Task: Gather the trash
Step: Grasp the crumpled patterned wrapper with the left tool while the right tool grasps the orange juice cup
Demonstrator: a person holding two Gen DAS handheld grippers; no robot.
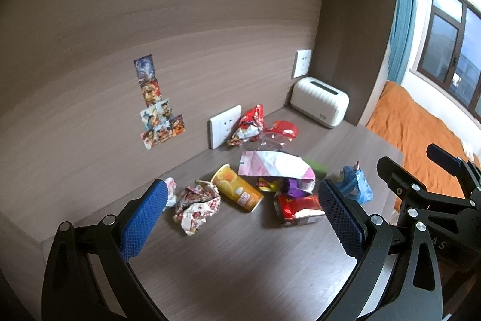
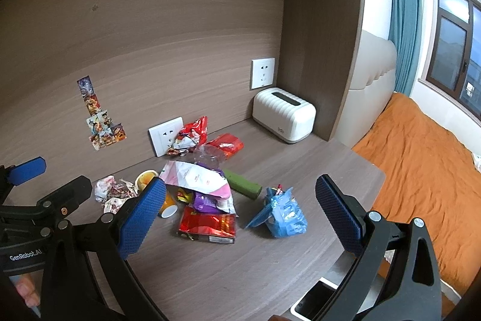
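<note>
Spread left gripper point(image 1: 240, 215) above wrappers point(image 1: 197, 208)

Matt wood-grain desk point(image 2: 270, 255), glossy foil red packet point(image 2: 207, 226), crinkled plastic blue bag point(image 2: 285, 218).

Left tongs point(image 1: 240, 218) and right tongs point(image 2: 240, 215) hover side by side, jaws spread wide, holding nothing.

Green tube point(image 2: 243, 183): its upper end is covered by the pink-and-white bag point(image 2: 200, 180); in the left wrist view only a blurred sliver shows at centre right. Orange cup point(image 2: 162, 191): body largely hidden behind the right gripper's left finger point(image 2: 141, 218). Purple wrapper point(image 2: 206, 200): partly buried under the bag. White bin point(image 2: 315, 301): cut off at the lower frame edge and screened by the gripper. Wall stickers point(image 1: 157, 104): too small to read.
</note>
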